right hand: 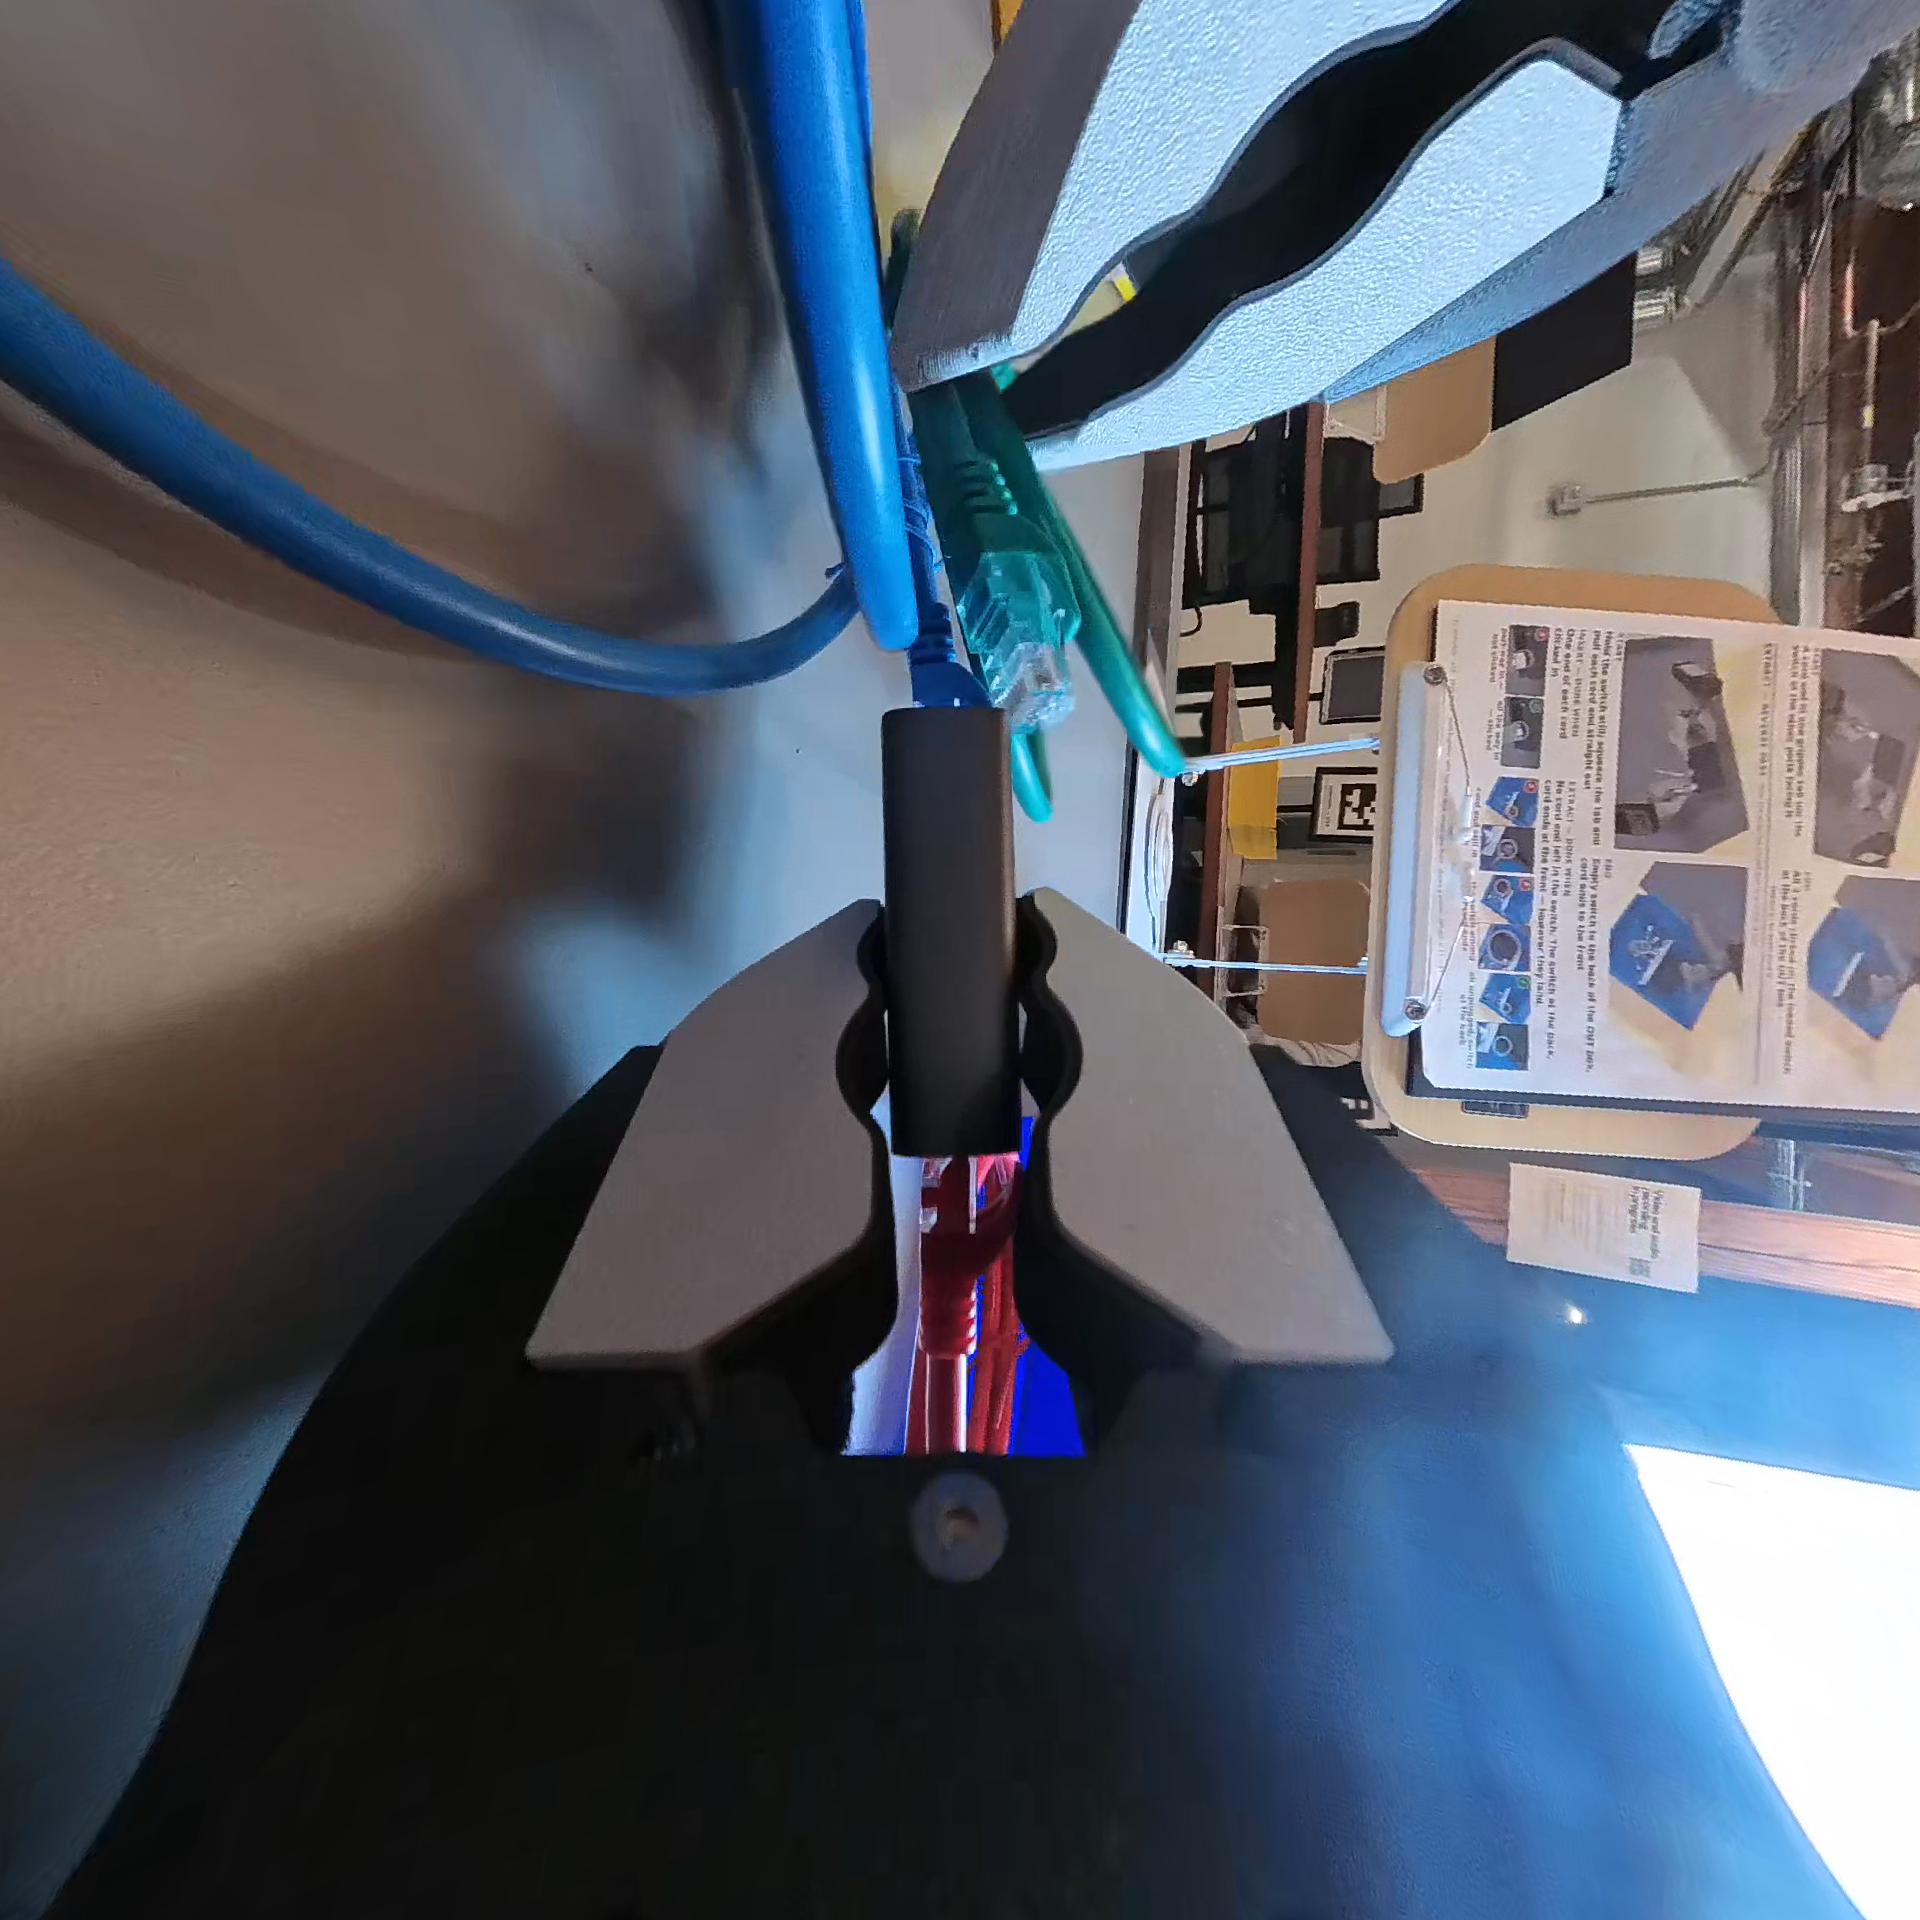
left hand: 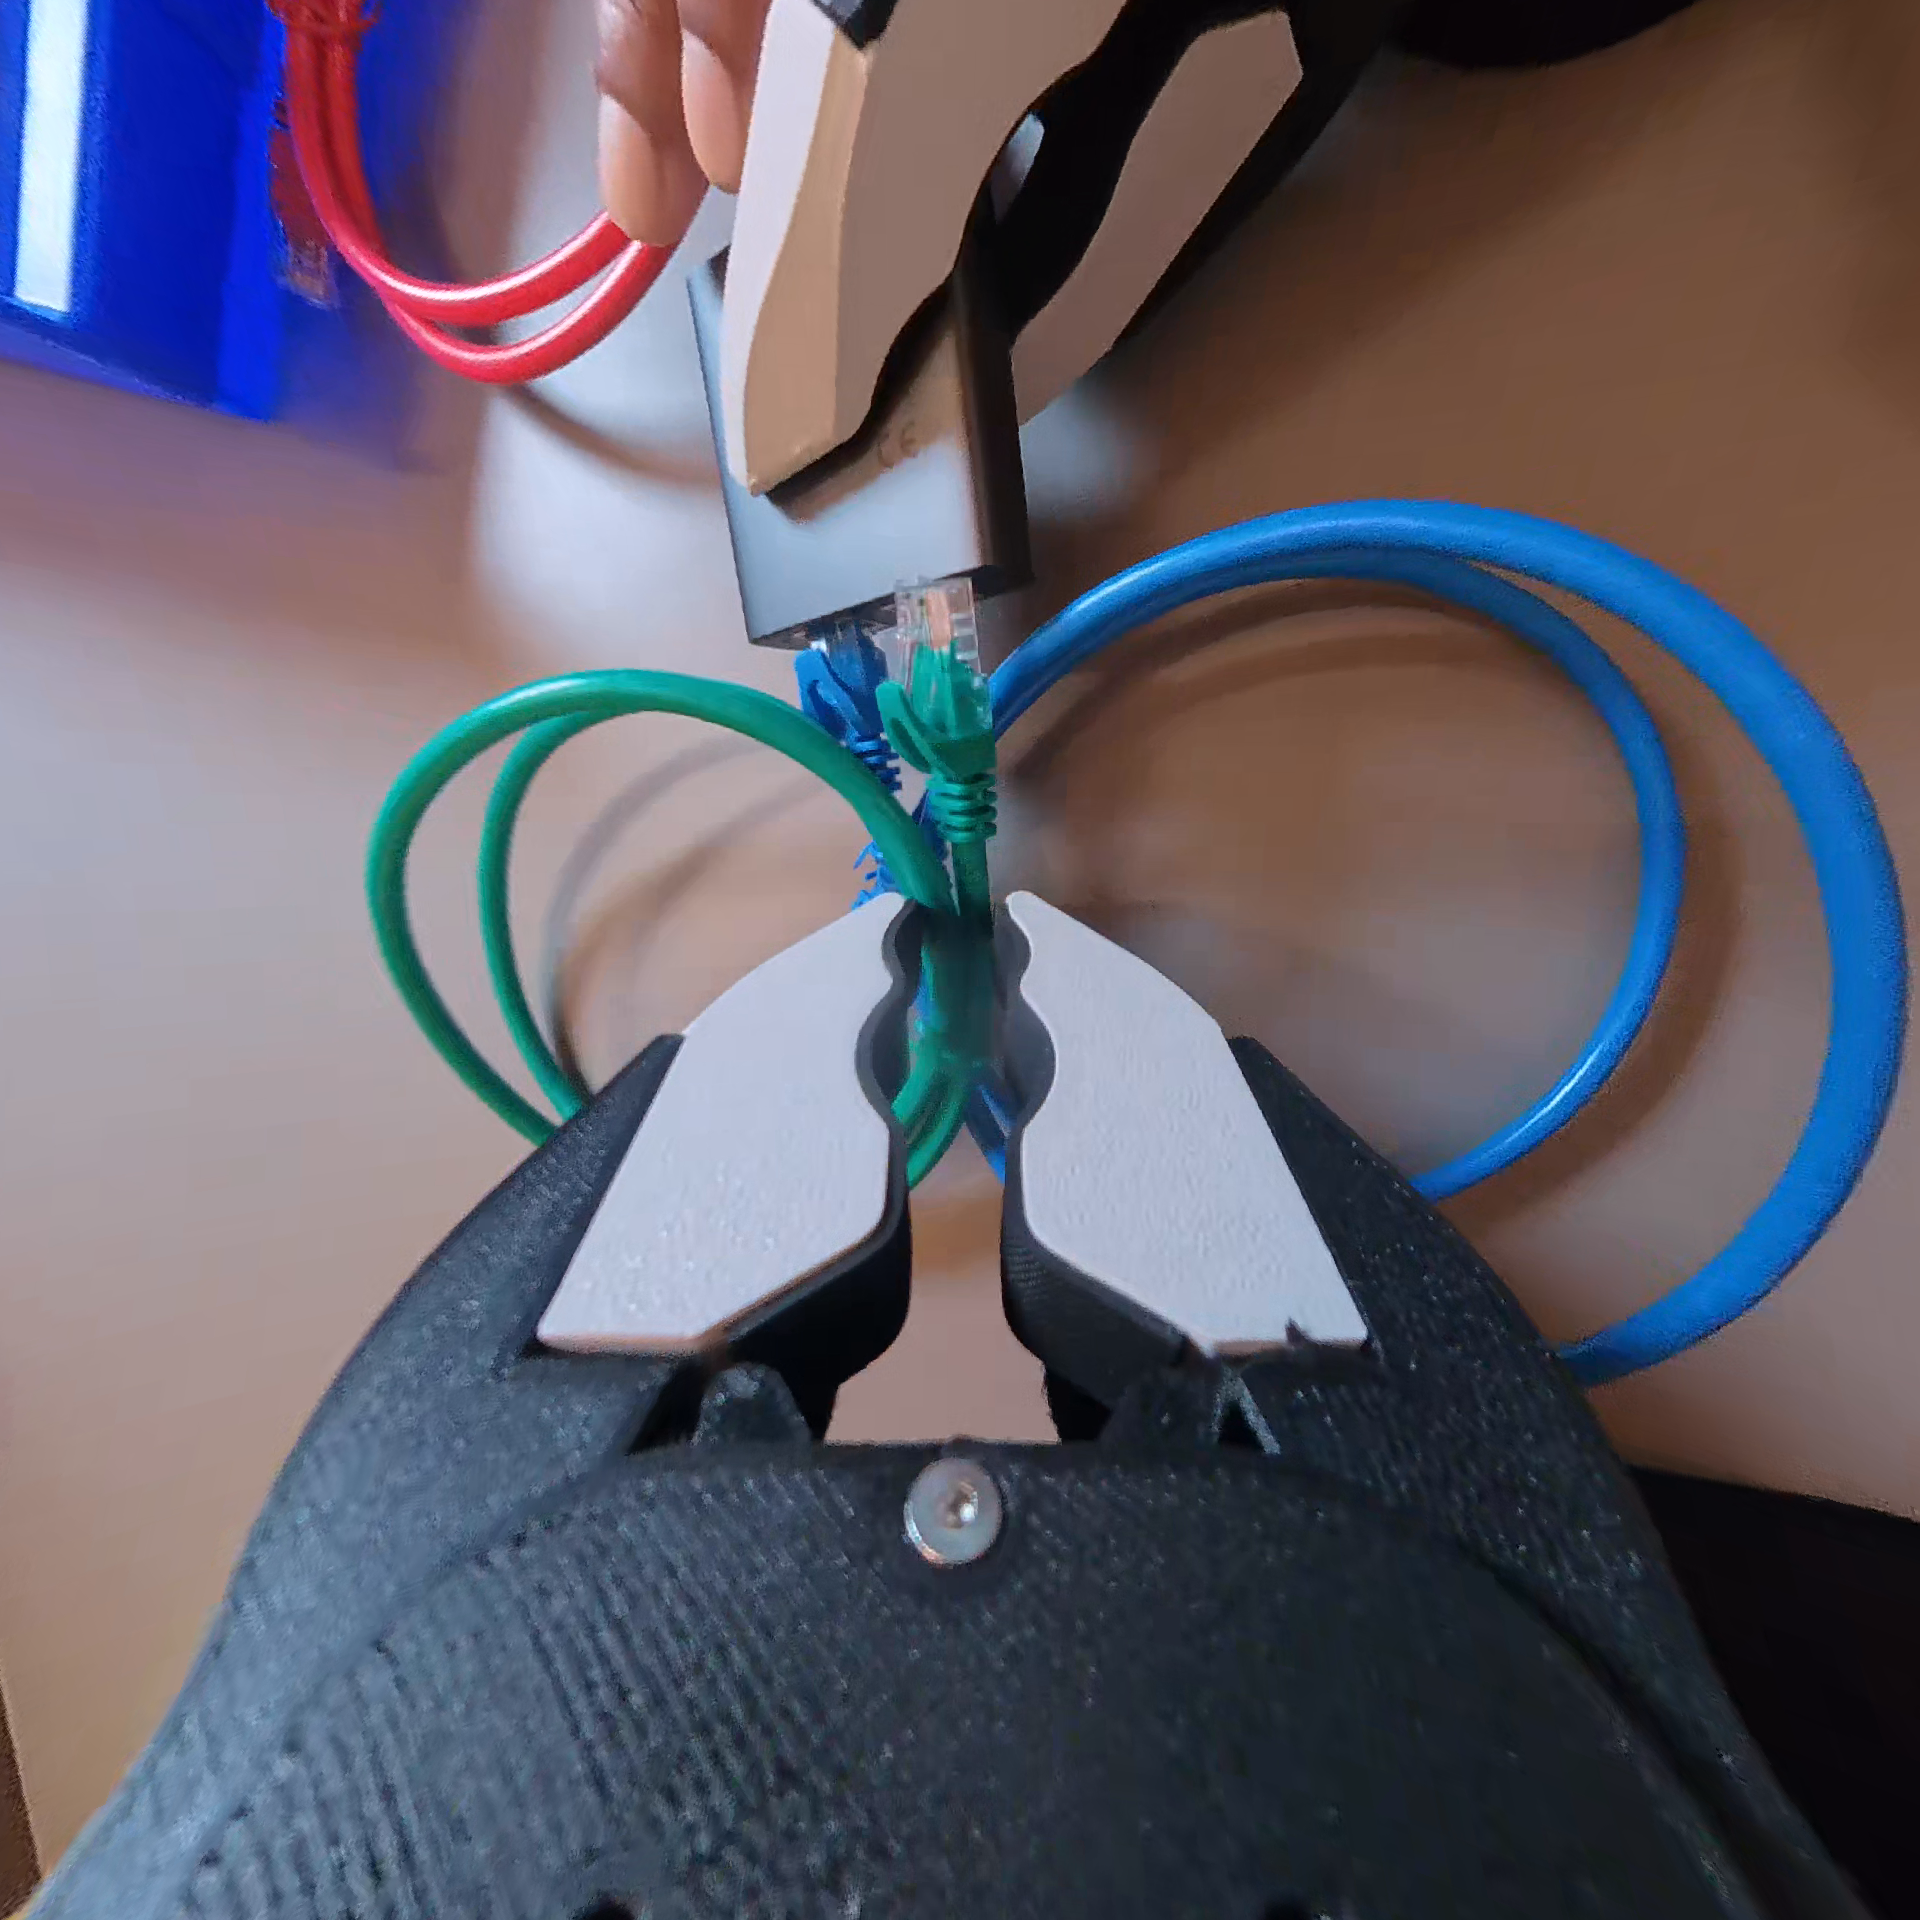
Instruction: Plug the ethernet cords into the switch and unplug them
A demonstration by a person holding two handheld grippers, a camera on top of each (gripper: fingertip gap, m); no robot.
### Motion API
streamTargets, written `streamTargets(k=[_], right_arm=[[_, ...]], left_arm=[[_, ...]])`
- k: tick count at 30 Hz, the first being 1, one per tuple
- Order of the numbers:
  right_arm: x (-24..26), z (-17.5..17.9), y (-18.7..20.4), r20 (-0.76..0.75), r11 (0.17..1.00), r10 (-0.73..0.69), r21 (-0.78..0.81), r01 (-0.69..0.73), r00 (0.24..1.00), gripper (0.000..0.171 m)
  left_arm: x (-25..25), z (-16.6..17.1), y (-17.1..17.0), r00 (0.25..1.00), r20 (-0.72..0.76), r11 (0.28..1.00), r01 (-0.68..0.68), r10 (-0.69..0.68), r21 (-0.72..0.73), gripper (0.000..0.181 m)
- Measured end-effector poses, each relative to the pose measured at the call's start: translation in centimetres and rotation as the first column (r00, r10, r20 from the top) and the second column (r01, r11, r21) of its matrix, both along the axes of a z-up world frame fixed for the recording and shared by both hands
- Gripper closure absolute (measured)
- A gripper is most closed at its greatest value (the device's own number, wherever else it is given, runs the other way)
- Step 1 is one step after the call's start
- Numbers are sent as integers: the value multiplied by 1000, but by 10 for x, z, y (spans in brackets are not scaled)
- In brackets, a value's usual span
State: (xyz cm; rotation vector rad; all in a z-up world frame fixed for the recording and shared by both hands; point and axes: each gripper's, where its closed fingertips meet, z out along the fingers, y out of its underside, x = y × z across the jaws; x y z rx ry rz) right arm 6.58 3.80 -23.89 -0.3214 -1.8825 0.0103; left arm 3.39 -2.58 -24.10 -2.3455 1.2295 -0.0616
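My right gripper [right hand: 951,909] is shut on the black switch [right hand: 948,831] and holds it in the air. In the left wrist view the switch [left hand: 831,540] hangs from the right gripper [left hand: 873,436] at the top. My left gripper [left hand: 954,914] is shut on the green cord [left hand: 961,831] just behind its plug. The green plug [left hand: 940,644] has its clear tip at the switch's port face; in the right wrist view the green plug [right hand: 1018,634] lies beside the switch end, outside a port. A blue plug [left hand: 842,675] sits in the switch. Red cords [left hand: 499,312] leave its other end.
The blue cord [left hand: 1662,935] and green cord loops hang over a tan tabletop [left hand: 1455,364]. A blue box [left hand: 135,208] lies at the far left. A hand's fingers [left hand: 665,125] hold the right gripper. A clipboard with a printed sheet [right hand: 1610,852] stands beyond the table.
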Motion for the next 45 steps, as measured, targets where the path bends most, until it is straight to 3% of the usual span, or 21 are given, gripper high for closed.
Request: streamTargets(k=[1, 3, 9, 17, 24, 31, 39, 45], right_arm=[[0, 1, 0, -2, 1000, 0, -6, 0, 1000, 149], [0, 2, -1, -8, 1000, 3, -19, -3, 1000, 149], [4, -6, 2, 26, 1000, -6, -30, 6, 1000, 149], [2, -5, 1, 63, 983, -19, -179, 30, 998, 149], [-1, -9, -4, 110, 968, -26, -244, 52, 994, 149], [0, -12, 0, 126, 969, -56, -232, 85, 990, 149], [5, -8, 8, 106, 964, -72, -248, 96, 992, 149], [6, -10, 10, 113, 965, -72, -245, 98, 991, 149]], left_arm=[[1, 1, 1, 1000, 9, 1000, 12, -12, 12, 164], [8, 4, 3, 998, 48, 998, 49, -51, 40, 155], [9, -6, 15, 994, 95, 994, 46, -56, 101, 165], [-9, -9, 11, 980, -197, 998, 1, 12, 65, 168], [-6, -10, 12, 950, -311, 999, 19, -4, 43, 168], [6, -4, 11, 994, -105, 998, 21, -15, 58, 168], [10, 7, 21, 1000, 8, 989, 12, -13, 149, 169], [11, 7, 25, 1000, -2, 979, 31, -31, 202, 169]])
